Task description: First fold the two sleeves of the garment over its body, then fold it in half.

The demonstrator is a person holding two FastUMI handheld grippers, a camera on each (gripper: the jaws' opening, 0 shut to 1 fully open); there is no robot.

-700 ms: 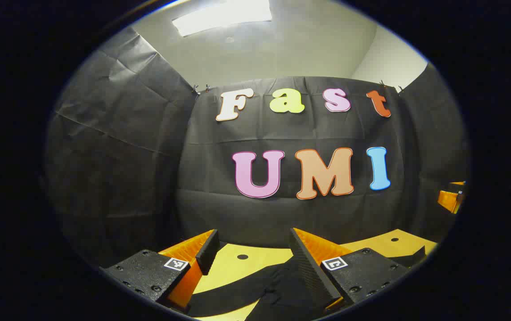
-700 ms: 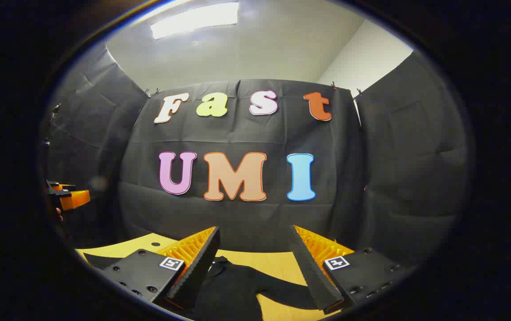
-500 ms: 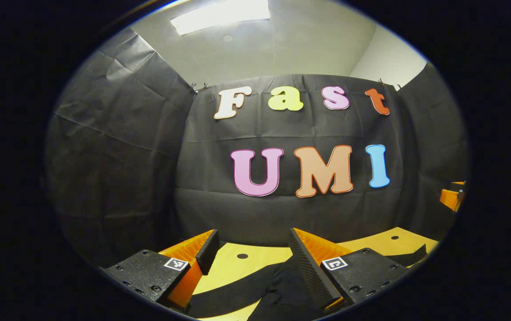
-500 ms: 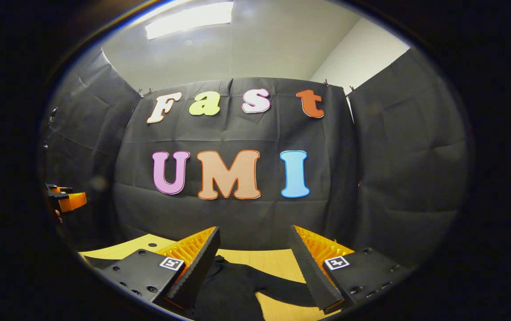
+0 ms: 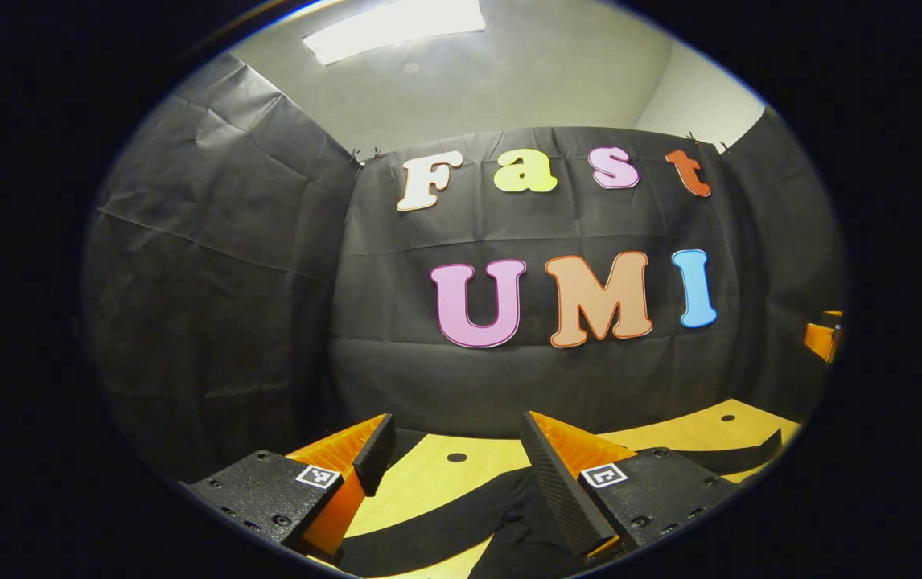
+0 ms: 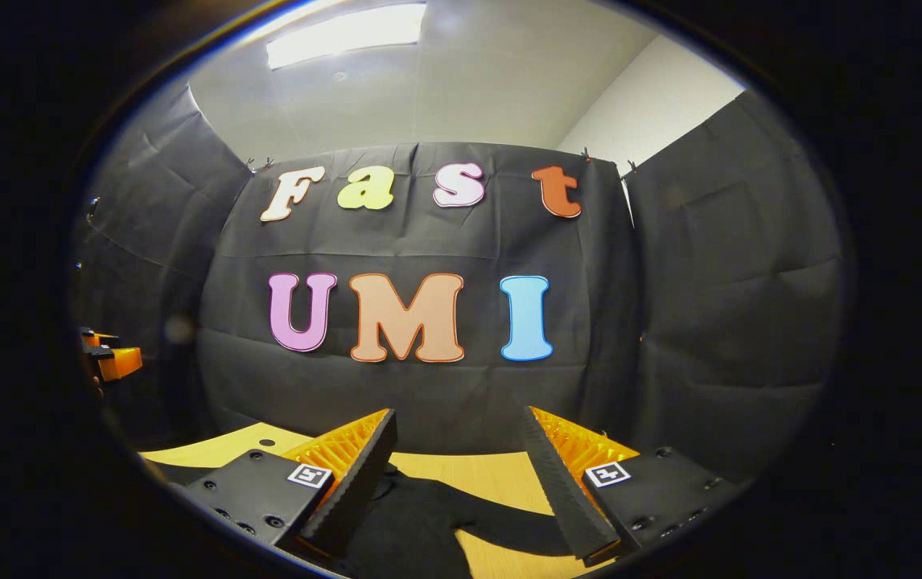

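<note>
A black garment [image 5: 501, 523] lies spread on the yellow wooden table [image 5: 429, 490], one sleeve [image 5: 742, 460] reaching to the right in the left gripper view. My left gripper [image 5: 454, 438] hovers open above the cloth, nothing between its orange and black fingers. In the right gripper view the same garment [image 6: 421, 523] lies below, a sleeve [image 6: 509, 519] stretching right. My right gripper [image 6: 458, 430] is open above it, holding nothing. The right gripper [image 5: 821, 338] shows at the right edge of the left gripper view, and the left gripper [image 6: 111, 360] at the left edge of the right gripper view.
Black cloth walls enclose the table at the back and both sides. Round holes [image 5: 456, 457] dot the table top [image 6: 501, 474]. A ceiling light [image 5: 393, 20] glows overhead.
Both views have shifted slightly: the left gripper has swung a little, so the wall slides rightward and the table rises in view. The right gripper's view has drifted a bit. Both stay open.
</note>
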